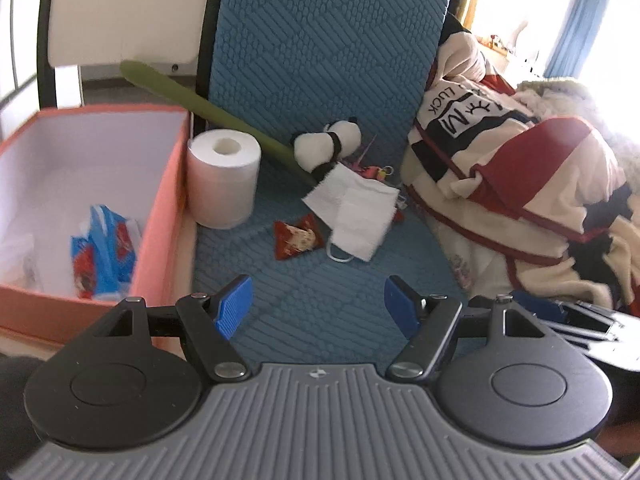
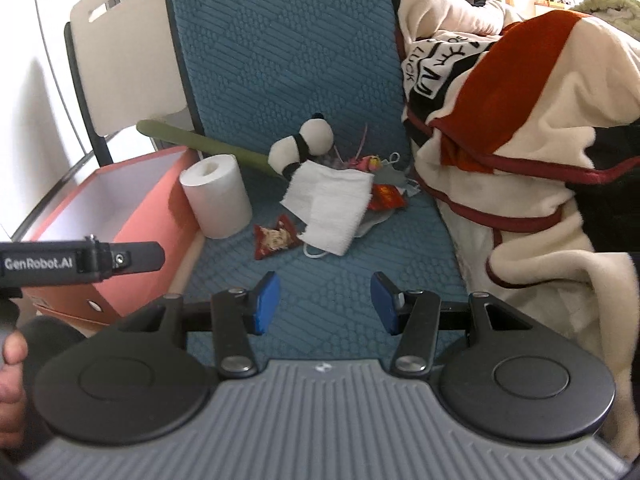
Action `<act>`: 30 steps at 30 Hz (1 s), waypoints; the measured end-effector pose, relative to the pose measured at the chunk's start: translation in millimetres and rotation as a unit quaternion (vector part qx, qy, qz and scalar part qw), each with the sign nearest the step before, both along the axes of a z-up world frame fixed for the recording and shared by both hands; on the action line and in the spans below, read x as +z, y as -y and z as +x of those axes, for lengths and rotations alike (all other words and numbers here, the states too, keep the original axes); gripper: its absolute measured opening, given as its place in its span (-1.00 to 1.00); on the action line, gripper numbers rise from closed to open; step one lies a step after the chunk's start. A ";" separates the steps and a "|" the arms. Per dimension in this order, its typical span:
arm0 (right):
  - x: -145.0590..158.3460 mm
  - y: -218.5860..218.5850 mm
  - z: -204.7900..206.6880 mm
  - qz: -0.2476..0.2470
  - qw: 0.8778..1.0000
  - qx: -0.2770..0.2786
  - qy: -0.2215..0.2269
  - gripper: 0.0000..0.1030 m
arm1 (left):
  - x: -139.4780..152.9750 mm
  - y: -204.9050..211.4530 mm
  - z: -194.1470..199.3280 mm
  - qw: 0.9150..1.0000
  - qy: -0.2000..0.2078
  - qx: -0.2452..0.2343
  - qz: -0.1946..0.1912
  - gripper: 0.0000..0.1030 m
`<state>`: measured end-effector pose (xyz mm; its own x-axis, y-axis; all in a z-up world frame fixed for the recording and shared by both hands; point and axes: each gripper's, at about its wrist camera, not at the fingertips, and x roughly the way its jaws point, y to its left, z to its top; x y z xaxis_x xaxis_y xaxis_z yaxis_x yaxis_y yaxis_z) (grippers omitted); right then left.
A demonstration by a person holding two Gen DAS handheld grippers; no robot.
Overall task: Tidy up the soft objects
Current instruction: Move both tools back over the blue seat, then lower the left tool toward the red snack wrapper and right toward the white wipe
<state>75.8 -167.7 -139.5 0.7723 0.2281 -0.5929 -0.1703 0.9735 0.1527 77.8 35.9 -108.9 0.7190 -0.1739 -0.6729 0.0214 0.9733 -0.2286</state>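
Note:
A panda plush [image 1: 326, 146] [image 2: 302, 146] lies on the blue mat [image 1: 312, 304] [image 2: 324, 280], on a green stick [image 1: 192, 98] [image 2: 208, 142]. A white paper towel [image 1: 354, 210] [image 2: 330, 206] lies over a face mask and small colourful items. A red snack packet [image 1: 296, 240] [image 2: 276, 242] lies in front of it. A toilet roll [image 1: 223, 178] [image 2: 216, 200] stands beside the orange box [image 1: 160, 216] [image 2: 132, 216], which holds a blue packet [image 1: 104, 252]. My left gripper [image 1: 318, 306] is open and empty above the mat. My right gripper [image 2: 324, 304] is open and empty too.
A cream, red and black blanket [image 1: 520, 196] [image 2: 520, 140] is heaped along the mat's right side. A white chair [image 2: 120, 52] stands behind the box. The left gripper's body [image 2: 80, 262] crosses the right wrist view at left.

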 end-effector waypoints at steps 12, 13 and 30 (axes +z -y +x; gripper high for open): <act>-13.0 28.3 -2.3 -0.002 0.999 -0.034 0.001 0.03 | -32.6 33.1 15.6 0.999 -0.029 -0.032 0.024 0.49; -14.9 28.3 -0.3 -0.001 0.999 -0.038 0.002 0.03 | -35.9 33.7 18.9 0.999 -0.028 -0.034 0.023 0.49; -31.9 19.2 47.7 0.030 0.998 -0.054 0.001 0.03 | -91.6 17.7 75.4 0.999 -0.042 -0.026 -0.003 0.49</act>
<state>123.5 -186.9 -171.4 0.7953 0.1781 -0.5795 -0.0648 0.9754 0.2108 153.2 18.3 -200.5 0.6498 -0.2145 -0.7292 0.0524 0.9697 -0.2385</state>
